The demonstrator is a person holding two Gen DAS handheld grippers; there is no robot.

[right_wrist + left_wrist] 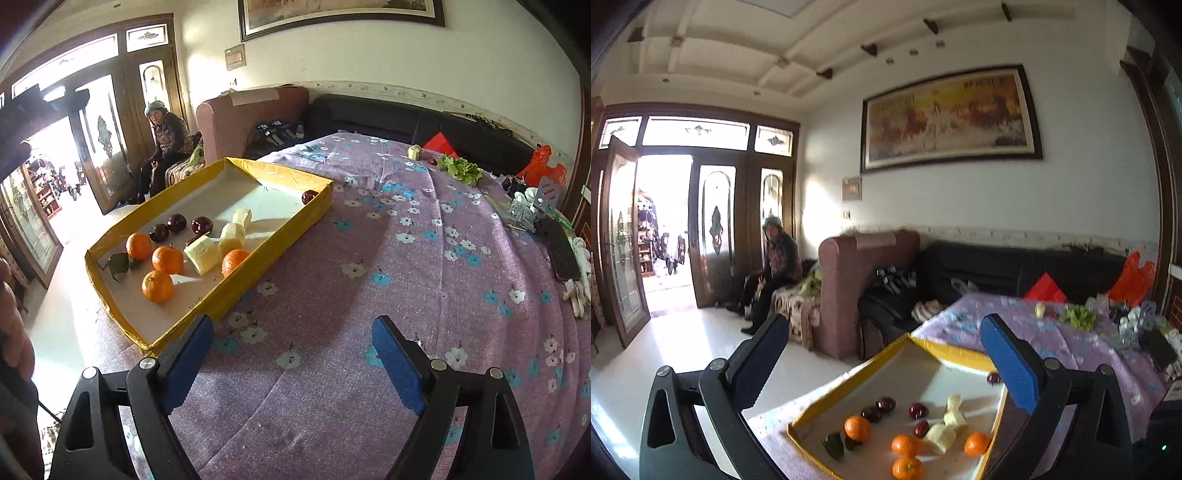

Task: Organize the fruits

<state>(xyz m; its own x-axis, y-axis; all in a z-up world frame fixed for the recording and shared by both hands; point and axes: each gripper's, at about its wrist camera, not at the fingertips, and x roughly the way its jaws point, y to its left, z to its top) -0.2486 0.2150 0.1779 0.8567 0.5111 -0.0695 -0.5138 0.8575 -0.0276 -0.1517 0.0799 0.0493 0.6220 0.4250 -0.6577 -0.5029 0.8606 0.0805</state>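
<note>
Right gripper [291,363] gapes empty over tablecloth [369,258]; left gripper [886,354] likewise empty above yellow tray [258,262] at the table's left edge. Tangerines [167,259], dark red fruits [176,222], pale peeled pieces [201,254] lie loosely grouped inside. Sorted or pending: can't tell.

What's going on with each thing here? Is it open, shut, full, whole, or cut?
Left gripper: open, holding nothing.
Right gripper: open, holding nothing.
Tray: lidless, partly filled with fruit.
Oranges: four, whole, unpeeled, in the tray.
Red fruits: whole, in the tray; one sits apart in the far corner.
Pale pieces: peeled or cut, in the tray.
Door: open.
Lettuce: loose on the cloth.
</note>
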